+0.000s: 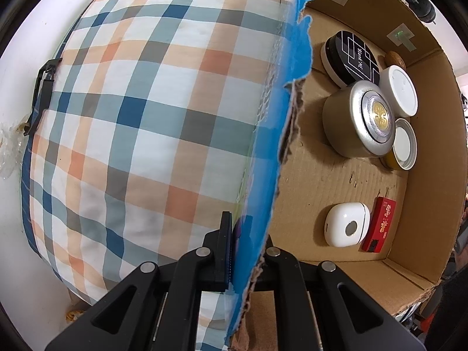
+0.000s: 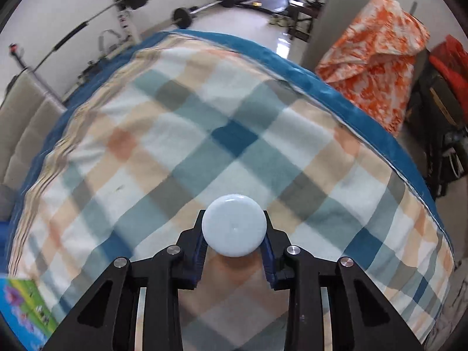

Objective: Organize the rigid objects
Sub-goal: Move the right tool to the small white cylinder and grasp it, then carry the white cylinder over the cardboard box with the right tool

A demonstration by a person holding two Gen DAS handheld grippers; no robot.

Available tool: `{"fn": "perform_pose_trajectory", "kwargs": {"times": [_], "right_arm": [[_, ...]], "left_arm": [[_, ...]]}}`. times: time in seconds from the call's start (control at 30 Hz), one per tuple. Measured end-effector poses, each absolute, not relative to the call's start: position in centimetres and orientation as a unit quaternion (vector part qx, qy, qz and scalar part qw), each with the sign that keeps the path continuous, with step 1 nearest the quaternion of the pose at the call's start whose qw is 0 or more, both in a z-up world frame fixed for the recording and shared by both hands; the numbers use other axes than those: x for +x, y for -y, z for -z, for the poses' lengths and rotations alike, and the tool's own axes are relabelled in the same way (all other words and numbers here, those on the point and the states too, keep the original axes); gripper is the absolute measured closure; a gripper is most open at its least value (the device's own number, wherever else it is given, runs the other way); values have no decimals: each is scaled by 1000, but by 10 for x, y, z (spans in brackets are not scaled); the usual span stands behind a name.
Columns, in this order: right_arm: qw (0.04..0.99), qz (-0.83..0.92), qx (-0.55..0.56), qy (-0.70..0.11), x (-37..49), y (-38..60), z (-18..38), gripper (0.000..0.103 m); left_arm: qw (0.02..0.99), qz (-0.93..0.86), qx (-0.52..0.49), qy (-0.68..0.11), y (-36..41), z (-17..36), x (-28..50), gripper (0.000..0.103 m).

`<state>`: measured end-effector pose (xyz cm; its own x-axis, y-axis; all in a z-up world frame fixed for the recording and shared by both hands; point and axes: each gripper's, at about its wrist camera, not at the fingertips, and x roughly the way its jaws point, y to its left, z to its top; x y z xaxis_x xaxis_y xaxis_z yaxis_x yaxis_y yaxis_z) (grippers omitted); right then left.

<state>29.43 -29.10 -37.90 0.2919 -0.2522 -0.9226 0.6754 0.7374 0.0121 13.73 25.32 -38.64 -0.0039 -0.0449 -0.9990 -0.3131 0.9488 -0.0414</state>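
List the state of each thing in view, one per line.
left gripper: shut on the box wall.
cardboard box: open-topped, wall edge torn and taped blue.
right gripper: shut on the white round lid.
white round lid: held above the plaid cloth.
silver round tin: lidded, inside box.
white case: closed, inside box.

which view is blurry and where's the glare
Right wrist view: the checked bedspread is smeared by blur, while the white cap in the right gripper stays sharp; glare on the far floor. Left wrist view: crisp, edges bent by the fisheye.
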Motion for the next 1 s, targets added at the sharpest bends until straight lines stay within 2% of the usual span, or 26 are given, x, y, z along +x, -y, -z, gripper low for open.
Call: {"fn": "perform_pose_trajectory", "kwargs": {"times": [0.3,0.57,0.8,1.0], "right_arm": [[822,141,192,-518,282,196,323,68],[822,-9,173,-542,264,92,270,68],[793,-88,113,-592,237,21,256,68],[791,-123,75,-595,241,-24,243,68]], "left_arm": [[694,-94,-118,-704,-249,389,138,98],[694,-92,-118,-704,-247,391,141,98],[695,-87,-115,-704,-244,391,144,98],[696,-85,-114,-704,-244,390,144,98]]}}
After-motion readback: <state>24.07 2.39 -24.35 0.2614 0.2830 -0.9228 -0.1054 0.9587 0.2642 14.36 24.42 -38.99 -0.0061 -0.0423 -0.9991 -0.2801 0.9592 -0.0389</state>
